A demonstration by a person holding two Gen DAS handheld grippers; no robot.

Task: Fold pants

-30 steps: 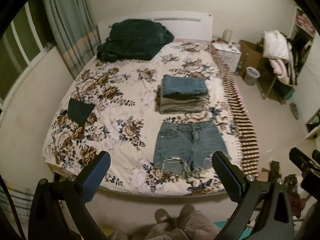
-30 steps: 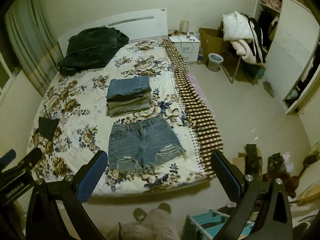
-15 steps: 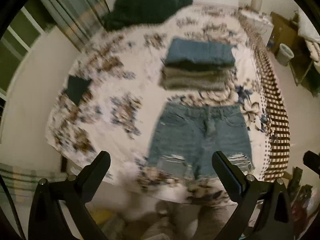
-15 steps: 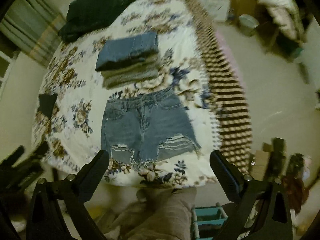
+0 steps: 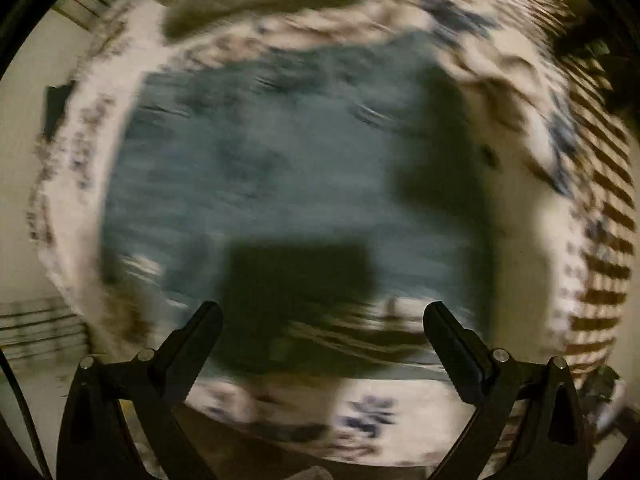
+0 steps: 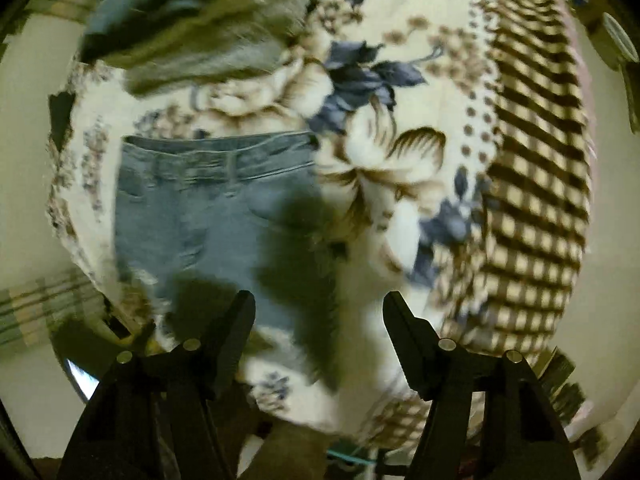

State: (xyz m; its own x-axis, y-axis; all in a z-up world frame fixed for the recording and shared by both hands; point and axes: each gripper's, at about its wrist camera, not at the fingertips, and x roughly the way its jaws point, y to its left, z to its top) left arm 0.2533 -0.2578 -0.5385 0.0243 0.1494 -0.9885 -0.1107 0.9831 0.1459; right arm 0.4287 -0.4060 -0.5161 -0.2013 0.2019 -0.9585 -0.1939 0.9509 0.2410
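Observation:
A pair of blue denim shorts (image 5: 280, 168) lies flat on the floral bedspread (image 5: 516, 240); the left wrist view is heavily blurred. My left gripper (image 5: 322, 316) is open and empty, close above the shorts' frayed hem. In the right wrist view the shorts (image 6: 192, 208) lie at left with the waistband at the far side. My right gripper (image 6: 319, 306) is open and empty, low over the shorts' right edge and the bedspread (image 6: 400, 184).
A stack of folded pants (image 6: 192, 20) lies on the bed beyond the shorts. A brown checked border (image 6: 536, 184) runs along the bed's right edge. A small dark cloth (image 6: 60, 116) lies at the bed's left side.
Both grippers have dropped fast from high over the bed's foot to just above the shorts. The right gripper's jaws have narrowed somewhat. The shorts have not moved.

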